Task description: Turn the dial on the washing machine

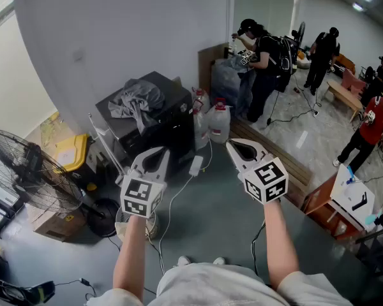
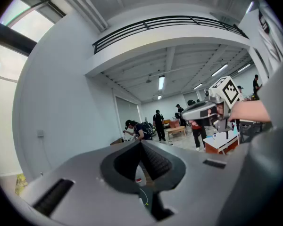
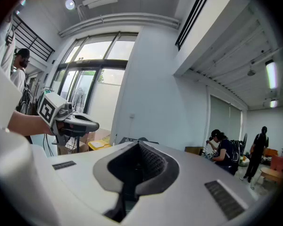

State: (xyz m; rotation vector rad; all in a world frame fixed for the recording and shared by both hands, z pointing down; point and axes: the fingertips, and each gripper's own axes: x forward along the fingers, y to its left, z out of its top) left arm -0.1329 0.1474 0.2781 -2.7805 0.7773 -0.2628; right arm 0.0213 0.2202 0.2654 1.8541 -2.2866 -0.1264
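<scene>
A black washing machine (image 1: 154, 125) stands against the white wall with a crumpled grey cloth (image 1: 137, 101) on its top; I cannot make out its dial. My left gripper (image 1: 162, 151) hovers just in front of the machine, jaws shut and empty. My right gripper (image 1: 233, 145) is held level with it further right, also shut with nothing between its jaws. In the left gripper view the left gripper's (image 2: 140, 143) tips meet, and the right gripper (image 2: 203, 110) shows beside it. In the right gripper view the right gripper (image 3: 139, 143) is closed too, with the left gripper (image 3: 70, 120) at the left.
Large water bottles (image 1: 218, 122) stand right of the machine. A floor fan (image 1: 22, 174) and a yellow box (image 1: 71, 152) sit at the left. Cables (image 1: 179, 193) trail over the floor. Wooden planks (image 1: 293, 164), a white table (image 1: 352, 196) and several people (image 1: 262, 62) are at the right and back.
</scene>
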